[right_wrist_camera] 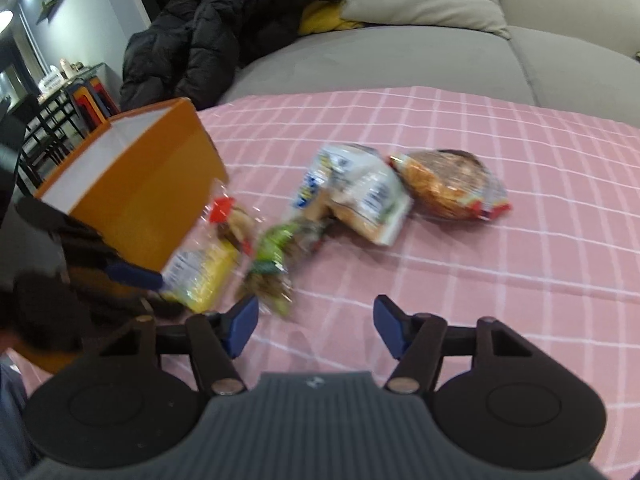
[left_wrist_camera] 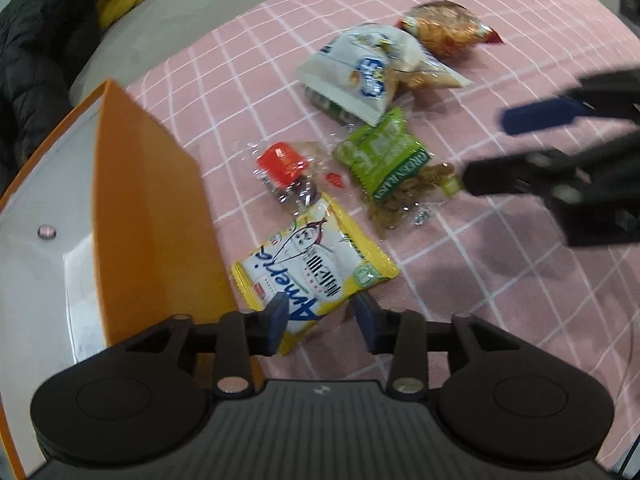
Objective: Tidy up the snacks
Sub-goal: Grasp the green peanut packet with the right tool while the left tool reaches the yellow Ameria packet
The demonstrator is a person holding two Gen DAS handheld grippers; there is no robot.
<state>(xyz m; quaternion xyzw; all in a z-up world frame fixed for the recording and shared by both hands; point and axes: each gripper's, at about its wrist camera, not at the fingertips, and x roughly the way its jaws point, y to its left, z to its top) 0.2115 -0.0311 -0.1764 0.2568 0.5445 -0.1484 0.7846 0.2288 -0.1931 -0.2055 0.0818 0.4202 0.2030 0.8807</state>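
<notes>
Pink cloth [left_wrist_camera: 520, 20]: yellow packet [left_wrist_camera: 316, 272] between left hand-held gripper [left_wrist_camera: 320, 324] pads.

Left gripper [left_wrist_camera: 321, 323]: pitched steeply down, blue pads apart, narrow gap; pads straddle packet edge, contact not clear. Seen from right wrist view at near left, blurred.

Right gripper [right_wrist_camera: 316, 326]: angled moderately down, jaws parted wider, nothing between blue pads. In left wrist view reaches in from right, fingers [left_wrist_camera: 540, 114] spread, blurred.
</notes>
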